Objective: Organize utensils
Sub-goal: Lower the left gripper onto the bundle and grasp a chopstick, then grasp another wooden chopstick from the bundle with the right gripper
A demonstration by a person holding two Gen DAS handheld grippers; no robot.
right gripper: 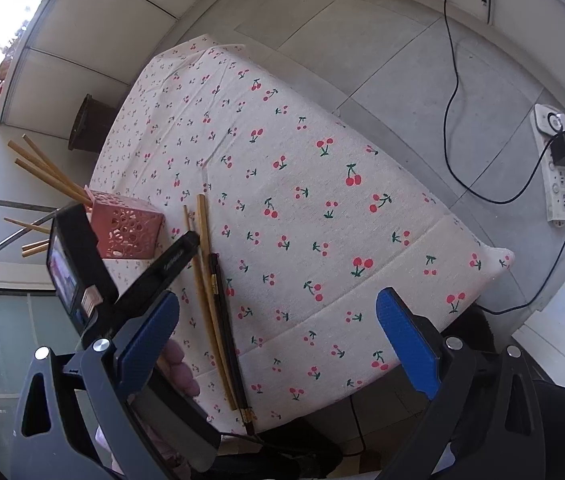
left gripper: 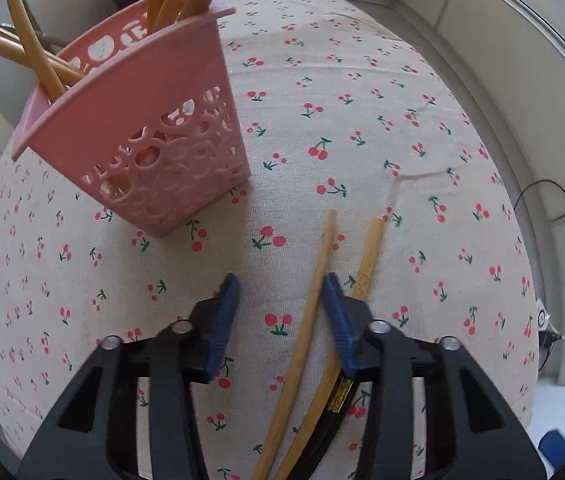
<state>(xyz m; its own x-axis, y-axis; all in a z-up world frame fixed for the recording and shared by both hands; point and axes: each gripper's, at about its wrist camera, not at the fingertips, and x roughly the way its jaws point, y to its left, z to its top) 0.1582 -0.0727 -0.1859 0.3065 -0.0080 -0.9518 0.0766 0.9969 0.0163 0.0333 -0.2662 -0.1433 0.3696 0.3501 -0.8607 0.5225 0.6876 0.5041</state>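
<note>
The left claw [left gripper: 278, 292] is spread wide over two loose chopsticks [left gripper: 306, 328] at the near edge of the tabletop [left gripper: 362, 80]; the right claw [right gripper: 278, 344] gapes empty. Farther on, the pink basket [left gripper: 154, 120] holds several chopsticks already, so little seems left.

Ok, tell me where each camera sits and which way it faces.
Left wrist: on the left gripper, low over the tablecloth, facing the pink basket; its open jaws straddle a chopstick.
Right wrist: on the right gripper, raised off the table's edge, looking down across it; open jaws show, plus the left gripper.
Shared: basket, loose chopsticks, cherry tablecloth.
</note>
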